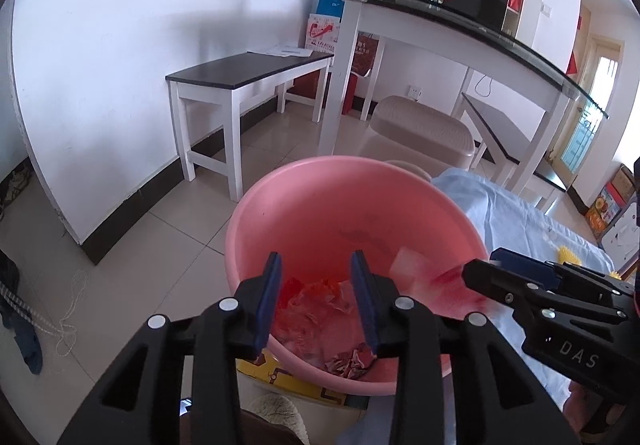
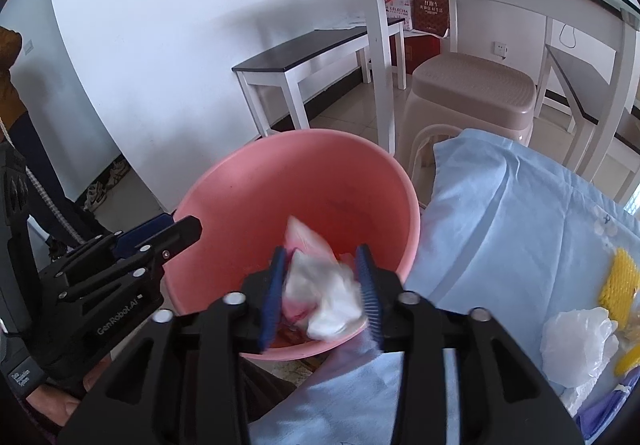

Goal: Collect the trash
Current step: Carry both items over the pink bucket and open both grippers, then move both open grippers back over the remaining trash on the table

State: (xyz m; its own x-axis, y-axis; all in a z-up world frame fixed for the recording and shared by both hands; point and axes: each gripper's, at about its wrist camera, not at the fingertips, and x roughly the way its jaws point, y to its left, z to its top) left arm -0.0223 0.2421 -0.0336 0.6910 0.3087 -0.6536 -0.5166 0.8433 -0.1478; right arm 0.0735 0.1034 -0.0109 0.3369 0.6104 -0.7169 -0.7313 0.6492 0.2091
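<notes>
A pink basin (image 1: 248, 213) (image 2: 224, 173) sits just in front of both grippers, with crumpled red and pink wrappers (image 1: 316, 305) at its bottom. My left gripper (image 1: 317, 261) (image 2: 180, 229) hangs open over the basin with nothing between its fingers. My right gripper (image 2: 320, 257) (image 1: 486, 265) is over the basin's near right rim. A blurred white crumpled wad (image 2: 324, 293) lies loose between its parted jaws, with a pink-and-white bag piece (image 2: 304, 237) just beyond it. In the left wrist view the same blurred piece (image 1: 420, 273) shows at the right gripper's tip.
A light blue cloth (image 2: 520, 205) (image 1: 500, 213) covers the surface to the right, bearing a white plastic bag (image 2: 576, 341) and yellow netting (image 2: 620, 277). Beyond stand a beige stool (image 2: 472, 85), a dark-topped white bench (image 1: 248, 73) and a glass-topped table (image 1: 440, 17). The floor is tiled.
</notes>
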